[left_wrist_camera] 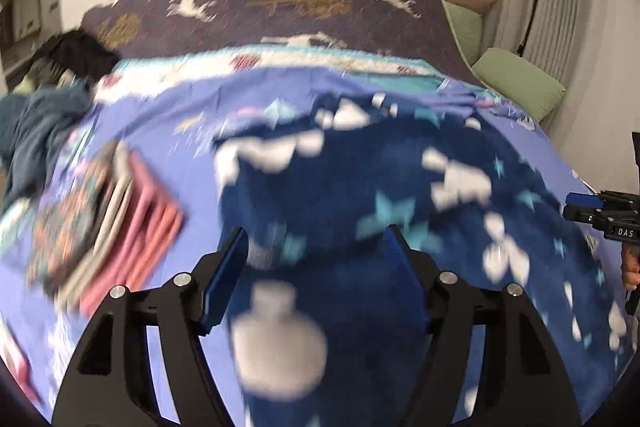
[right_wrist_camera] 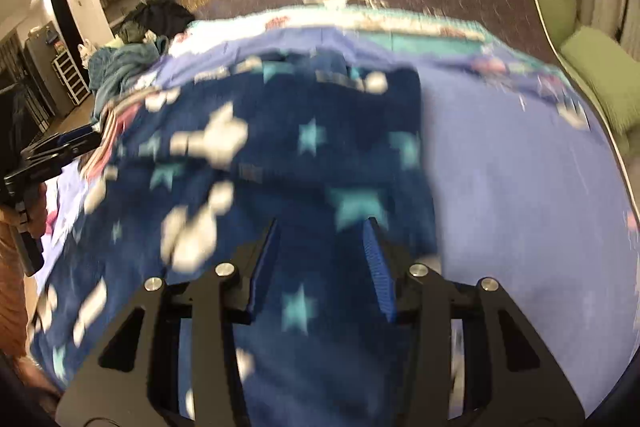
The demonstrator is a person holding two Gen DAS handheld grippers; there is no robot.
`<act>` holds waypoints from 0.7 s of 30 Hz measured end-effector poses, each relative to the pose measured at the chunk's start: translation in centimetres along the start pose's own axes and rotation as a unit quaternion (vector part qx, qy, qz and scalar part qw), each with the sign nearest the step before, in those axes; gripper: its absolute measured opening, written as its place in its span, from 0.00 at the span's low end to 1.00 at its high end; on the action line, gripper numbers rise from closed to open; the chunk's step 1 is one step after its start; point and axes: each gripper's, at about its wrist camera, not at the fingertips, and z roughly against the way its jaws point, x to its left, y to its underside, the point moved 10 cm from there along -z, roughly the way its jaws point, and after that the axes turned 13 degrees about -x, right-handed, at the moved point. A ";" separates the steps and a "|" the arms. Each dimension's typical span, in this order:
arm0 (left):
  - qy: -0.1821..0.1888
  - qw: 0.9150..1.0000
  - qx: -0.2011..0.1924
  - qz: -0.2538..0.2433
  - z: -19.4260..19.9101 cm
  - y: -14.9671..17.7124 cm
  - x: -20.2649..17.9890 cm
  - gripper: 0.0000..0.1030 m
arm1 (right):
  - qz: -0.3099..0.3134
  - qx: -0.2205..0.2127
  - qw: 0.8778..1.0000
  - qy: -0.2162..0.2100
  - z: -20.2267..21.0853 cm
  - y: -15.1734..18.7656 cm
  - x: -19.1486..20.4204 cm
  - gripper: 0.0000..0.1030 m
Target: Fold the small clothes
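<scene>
A dark blue fleece garment (left_wrist_camera: 360,167) with white shapes and teal stars lies spread on the light blue bedsheet (left_wrist_camera: 152,123). My left gripper (left_wrist_camera: 316,239) is open, its blue fingers apart over the garment's near left part. The garment fills the middle of the right wrist view (right_wrist_camera: 280,167). My right gripper (right_wrist_camera: 322,231) is open above its near right part, close to its right edge. Both views are motion-blurred, so I cannot tell whether any finger touches the cloth. The right gripper shows at the right edge of the left view (left_wrist_camera: 600,215), the left gripper at the left edge of the right view (right_wrist_camera: 52,151).
A stack of folded clothes (left_wrist_camera: 108,219), pink and patterned, lies on the sheet to the left. A heap of dark and teal clothes (left_wrist_camera: 44,115) sits at the far left. A purple deer-pattern blanket (left_wrist_camera: 280,3) covers the bed's far end. Green cushions (left_wrist_camera: 520,87) lie right.
</scene>
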 end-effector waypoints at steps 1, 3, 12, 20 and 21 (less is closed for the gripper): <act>0.000 1.000 0.002 0.004 0.8 0.9 0.1 0.68 | -0.006 0.005 1.000 -0.002 0.8 1.0 0.2 0.41; 0.003 1.000 0.007 0.006 2.7 3.0 0.0 0.68 | -0.018 0.013 1.000 -0.019 2.2 2.8 1.5 0.36; 0.045 0.998 -0.013 -0.029 10.4 7.3 -4.4 0.74 | 0.000 0.042 0.983 -0.177 8.0 8.5 12.5 0.33; 0.013 0.999 -0.026 -0.024 14.2 10.6 -4.0 0.81 | -0.026 0.097 0.958 -0.268 11.3 14.7 19.2 0.54; 0.011 1.000 -0.025 -0.013 14.6 11.0 -3.6 0.81 | -0.026 0.101 0.956 -0.274 11.6 15.1 19.8 0.54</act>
